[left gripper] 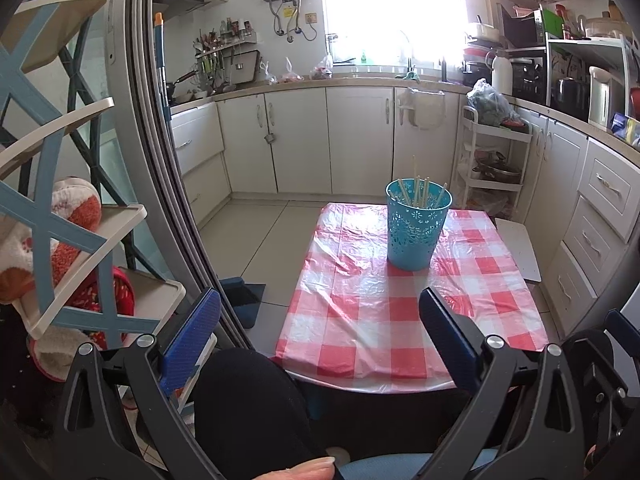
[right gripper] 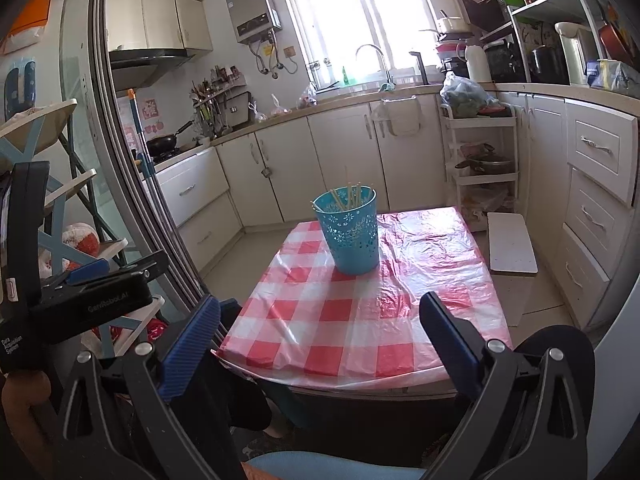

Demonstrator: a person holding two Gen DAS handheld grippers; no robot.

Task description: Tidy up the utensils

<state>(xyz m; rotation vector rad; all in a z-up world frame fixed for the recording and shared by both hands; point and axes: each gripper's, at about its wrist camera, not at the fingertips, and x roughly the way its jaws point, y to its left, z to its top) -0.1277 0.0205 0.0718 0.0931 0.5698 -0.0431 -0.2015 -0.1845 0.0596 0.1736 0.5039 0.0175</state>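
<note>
Checked tablecloth (left gripper: 400, 320) bears a blue cup (left gripper: 416, 228); kitchen cabinets (left gripper: 360, 140) behind.

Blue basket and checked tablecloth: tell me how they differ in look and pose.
The blue basket stands upright, while the checked tablecloth lies flat over the table. The basket is one solid turquoise with cut-out flower holes; the tablecloth is red and white squares, wrinkled and glossy. The basket holds pale chopsticks standing on end; the tablecloth bears only the basket. They touch: the basket sits on the cloth's far half.
</note>
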